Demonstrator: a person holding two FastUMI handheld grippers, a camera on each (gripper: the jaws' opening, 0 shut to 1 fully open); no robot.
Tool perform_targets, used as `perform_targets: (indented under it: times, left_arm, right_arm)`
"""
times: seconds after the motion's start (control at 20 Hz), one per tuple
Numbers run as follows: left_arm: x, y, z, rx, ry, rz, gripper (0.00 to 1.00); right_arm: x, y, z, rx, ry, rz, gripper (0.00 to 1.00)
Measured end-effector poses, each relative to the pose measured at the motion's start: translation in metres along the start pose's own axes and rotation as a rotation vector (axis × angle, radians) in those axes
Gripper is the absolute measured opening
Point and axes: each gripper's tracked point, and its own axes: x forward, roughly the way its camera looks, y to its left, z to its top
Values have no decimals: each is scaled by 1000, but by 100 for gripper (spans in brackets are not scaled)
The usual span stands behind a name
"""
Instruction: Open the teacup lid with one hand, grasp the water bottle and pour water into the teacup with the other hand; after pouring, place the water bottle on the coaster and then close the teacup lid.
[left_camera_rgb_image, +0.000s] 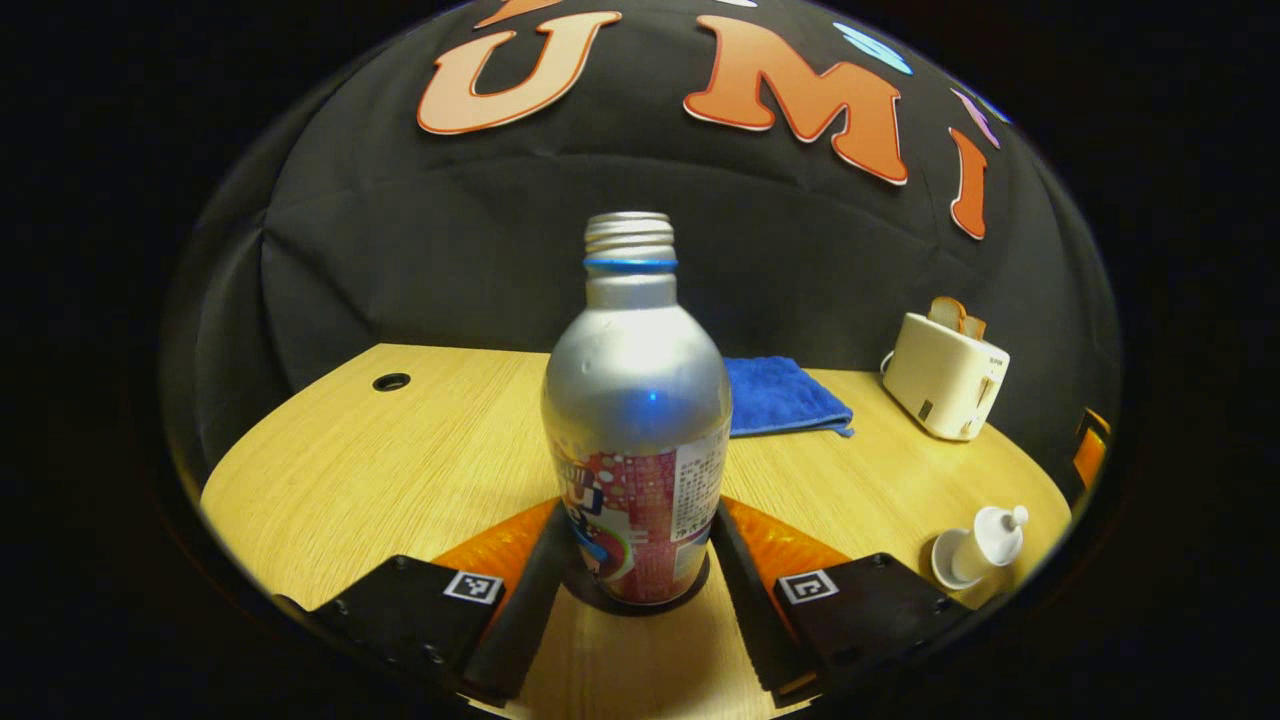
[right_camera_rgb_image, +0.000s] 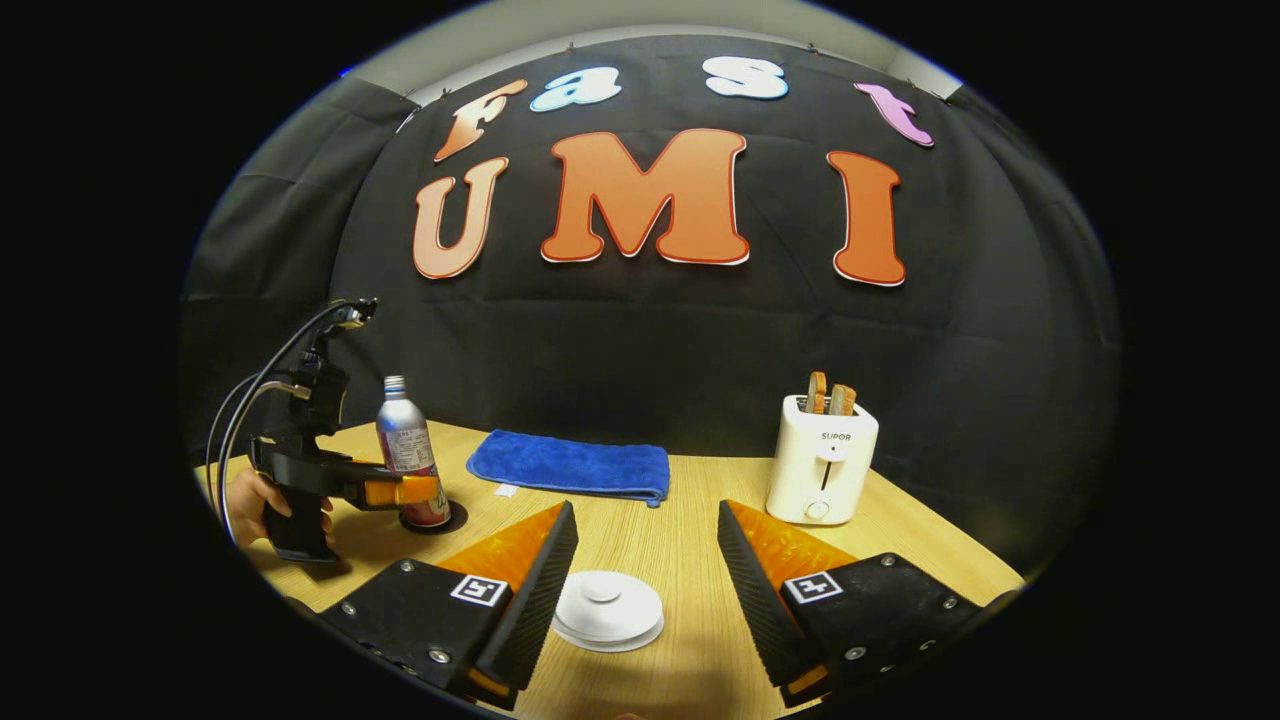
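In the left gripper view the left gripper (left_camera_rgb_image: 640, 570) brackets the bottle (left_camera_rgb_image: 637, 440), fingers at its sides; whether they press I cannot tell. The bottle stands upright on the coaster (left_camera_rgb_image: 640, 603). Bare table (left_camera_rgb_image: 380, 470) lies to its left; cloth (left_camera_rgb_image: 785, 397), toaster (left_camera_rgb_image: 945, 375) and teacup (left_camera_rgb_image: 975, 550) to its right. In the right gripper view the right gripper (right_camera_rgb_image: 645, 560) is spread above the lid (right_camera_rgb_image: 608, 608).

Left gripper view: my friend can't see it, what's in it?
A silver water bottle stands on a dark coaster between the left tool fingers. Behind it on the wooden table lie a blue cloth and a toaster.
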Motion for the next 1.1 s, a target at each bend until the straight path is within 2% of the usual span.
perform_targets:
  times: [0.15, 0.25, 0.3, 0.35, 0.65, 0.85, 1.1]
  left_arm:
    - [0, -6, -6, 36, 5, -9, 87]
    - [-2, -4, -6, 46, -3, 12, 89]
    - [-5, -6, -5, 43, -11, 7, 97]
    - [-9, -7, -4, 46, -21, 4, 100]
    - [-56, -9, 15, 79, -125, 27, 100]
    - [-107, 2, 49, 67, -257, 73, 100]
    - [-193, 11, 100, 64, -461, 150, 99]
  right_arm:
    - [-2, 4, 2, 4, 0, 8, 85]
    - [-4, 4, 5, 13, -7, 10, 85]
    - [-4, 5, 5, 19, -6, 11, 85]
    - [-4, 4, 4, 23, 0, 8, 85]
    - [-17, 9, 14, 32, -12, 10, 85]
    - [-30, 13, 28, 36, -42, 4, 85]
    - [-46, 28, 42, 34, -62, 15, 85]
